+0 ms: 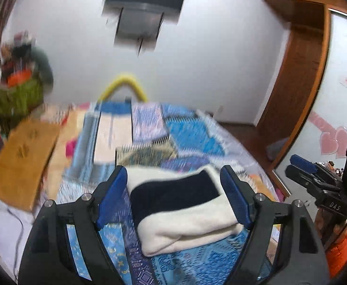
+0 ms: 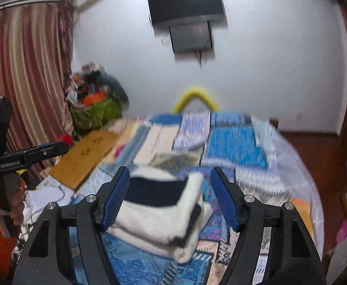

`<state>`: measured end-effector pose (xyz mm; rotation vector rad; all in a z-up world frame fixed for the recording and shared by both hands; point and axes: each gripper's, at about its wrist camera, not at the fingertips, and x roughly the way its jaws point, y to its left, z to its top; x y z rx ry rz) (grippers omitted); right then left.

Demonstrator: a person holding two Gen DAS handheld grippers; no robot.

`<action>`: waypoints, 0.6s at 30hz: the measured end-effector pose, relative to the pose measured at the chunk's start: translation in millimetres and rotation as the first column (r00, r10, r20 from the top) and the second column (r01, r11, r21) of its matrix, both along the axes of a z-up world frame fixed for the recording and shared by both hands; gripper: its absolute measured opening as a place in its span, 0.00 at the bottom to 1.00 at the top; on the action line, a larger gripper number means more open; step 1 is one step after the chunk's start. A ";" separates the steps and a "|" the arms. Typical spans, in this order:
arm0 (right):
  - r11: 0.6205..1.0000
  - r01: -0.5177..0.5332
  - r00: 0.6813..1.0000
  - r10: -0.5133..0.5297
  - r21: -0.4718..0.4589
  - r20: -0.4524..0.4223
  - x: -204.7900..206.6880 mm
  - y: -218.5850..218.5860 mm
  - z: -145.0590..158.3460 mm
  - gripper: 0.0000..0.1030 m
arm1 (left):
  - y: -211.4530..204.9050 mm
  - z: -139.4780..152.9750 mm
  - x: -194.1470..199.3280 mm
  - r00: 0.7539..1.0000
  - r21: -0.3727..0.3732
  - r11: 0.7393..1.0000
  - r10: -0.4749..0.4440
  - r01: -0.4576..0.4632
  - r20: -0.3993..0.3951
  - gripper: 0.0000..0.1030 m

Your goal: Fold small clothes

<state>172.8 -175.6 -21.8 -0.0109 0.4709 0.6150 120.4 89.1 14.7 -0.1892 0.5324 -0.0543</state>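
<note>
Left wrist view: left gripper (image 1: 173, 197) wide, empty, above folded white-and-black garment (image 1: 183, 223) on bed (image 1: 197, 133). Right gripper (image 2: 170, 197) also wide, empty.

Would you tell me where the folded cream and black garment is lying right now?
The folded garment lies on the blue patterned bedspread, low and central in both wrist views, seen between each gripper's open blue fingers, untouched, with the tan board to its left.

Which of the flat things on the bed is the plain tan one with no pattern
The tan board at the bed's left edge, near the curtain; the patchwork blanket is blue-patterned, and the folded garment is cream and black.
</note>
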 end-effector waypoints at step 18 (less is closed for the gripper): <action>0.989 0.091 0.960 -0.119 0.118 0.253 -92.8 -11.2 39.1 0.93 | -70.0 43.3 -109.2 0.938 0.141 0.983 0.061 -0.115 0.342 1.00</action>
